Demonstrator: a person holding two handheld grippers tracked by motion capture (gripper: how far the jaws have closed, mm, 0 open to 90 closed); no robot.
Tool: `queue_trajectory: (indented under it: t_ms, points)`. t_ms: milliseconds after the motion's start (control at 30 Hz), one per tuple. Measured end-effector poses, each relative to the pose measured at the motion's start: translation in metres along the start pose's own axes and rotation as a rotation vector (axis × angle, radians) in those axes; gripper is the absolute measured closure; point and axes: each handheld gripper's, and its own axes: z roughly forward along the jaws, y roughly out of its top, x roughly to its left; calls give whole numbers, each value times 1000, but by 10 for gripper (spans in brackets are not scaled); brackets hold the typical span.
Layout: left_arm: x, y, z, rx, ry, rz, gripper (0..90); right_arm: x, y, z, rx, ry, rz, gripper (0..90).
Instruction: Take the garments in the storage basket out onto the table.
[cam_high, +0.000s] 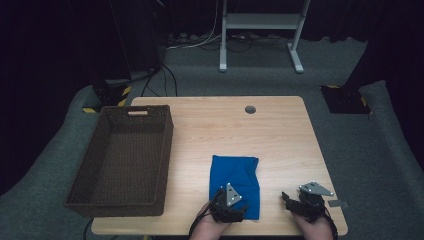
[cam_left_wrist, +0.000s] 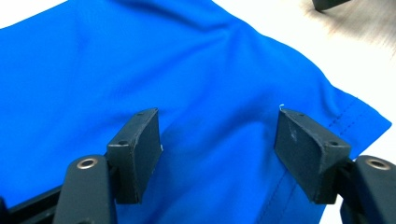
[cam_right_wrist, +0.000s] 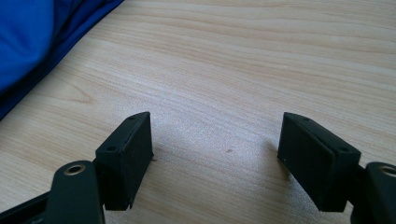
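A folded blue cloth (cam_high: 236, 172) lies flat on the wooden table (cam_high: 225, 127), near its front edge. My left gripper (cam_high: 231, 204) hovers over the cloth's near end, its jaws open and spread above the fabric (cam_left_wrist: 187, 70) with nothing pinched between them (cam_left_wrist: 217, 126). The cloth's stitched hem and corner show at the right of the left gripper view. My right gripper (cam_high: 292, 200) rests to the right of the cloth over bare wood, open and empty (cam_right_wrist: 217, 128). In the right gripper view, the cloth's edge (cam_right_wrist: 28, 42) sits at the upper left.
A large dark wicker basket (cam_high: 166, 150) stands along the table's left side. A round cable hole (cam_high: 250, 109) is set near the far edge. A small grey tag (cam_high: 339, 203) lies at the front right corner. Bare wood spreads beyond the cloth.
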Motion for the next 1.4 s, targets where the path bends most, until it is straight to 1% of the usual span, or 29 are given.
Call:
queue_trajectory:
  t_ms: [200,267,467,633,700,767,833,867,967,1033,1100,1133,1167,1233,1267,1300,1400]
  points:
    - [8,-2,-2,-7,-6,4,322,0,0,0,0,0,0,262]
    - [12,-3,-3,-9,-7,-4,324,0,0,0,0,0,0,262]
    - [28,-7,-9,2,11,-18,327,0,0,0,0,2,2,262]
    - [44,-10,-18,24,29,-51,333,0,0,0,-1,3,3,261]
    - [49,-11,-20,32,28,-61,330,0,0,0,-1,3,3,261]
    - [52,-11,-22,32,23,-87,323,-1,0,0,-1,3,2,261]
    - [50,-8,-24,11,32,-88,322,0,0,0,-1,3,3,261]
    - [47,-6,-25,-2,32,-81,321,0,0,0,-1,3,3,261]
    - [28,3,-25,-38,30,-20,322,0,0,0,-1,3,2,261]
    - [15,8,-22,-48,29,19,325,0,0,0,0,2,1,262]
    - [6,10,-16,-44,29,43,330,0,0,0,0,2,1,262]
    - [2,10,-12,-31,32,54,338,0,0,0,0,2,1,262]
    - [0,9,-8,-20,31,56,337,0,0,0,0,2,1,262]
    - [-1,5,0,18,27,77,329,0,0,0,0,2,1,262]
    - [-1,3,2,15,25,77,327,0,0,0,0,2,1,262]
    - [1,3,2,12,21,66,321,0,0,0,-1,2,1,262]
    - [5,3,1,17,29,54,348,0,0,0,0,3,0,262]
